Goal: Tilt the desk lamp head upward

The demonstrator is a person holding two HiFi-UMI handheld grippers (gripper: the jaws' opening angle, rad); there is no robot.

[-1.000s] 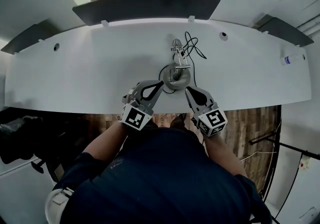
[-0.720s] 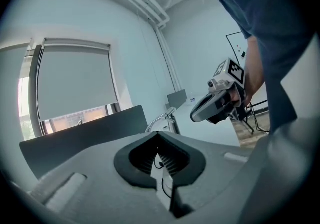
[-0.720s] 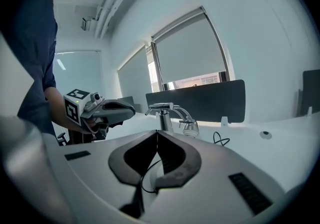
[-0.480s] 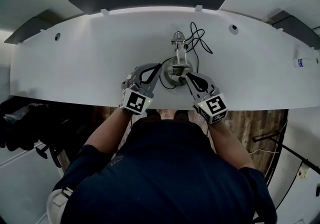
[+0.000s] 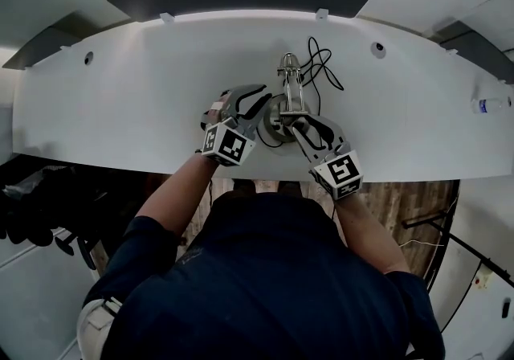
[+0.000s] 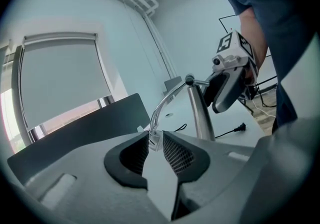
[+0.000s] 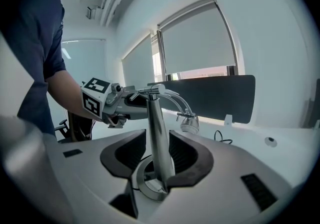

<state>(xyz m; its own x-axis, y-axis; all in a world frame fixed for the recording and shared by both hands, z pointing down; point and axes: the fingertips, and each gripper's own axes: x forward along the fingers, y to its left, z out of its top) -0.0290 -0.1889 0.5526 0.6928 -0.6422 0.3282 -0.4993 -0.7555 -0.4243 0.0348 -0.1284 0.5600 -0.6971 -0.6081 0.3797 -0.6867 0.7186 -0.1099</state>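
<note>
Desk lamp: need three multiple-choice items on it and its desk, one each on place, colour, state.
1. Where is the post?
A. between the jaws of the right gripper
B. between the left jaws
C. on the floor

2. What colour is the desk?
A. black
B. white
C. wood

3. What state is the plug in?
A. in a socket
B. loose on the desk
C. held in jaws

Key:
1. A: the right gripper view shows the upright post between that gripper's jaws, which are opening.
2. B: the head view shows a plain white top.
3. B: the left gripper view shows the plug lying free at its cord's end.
</note>
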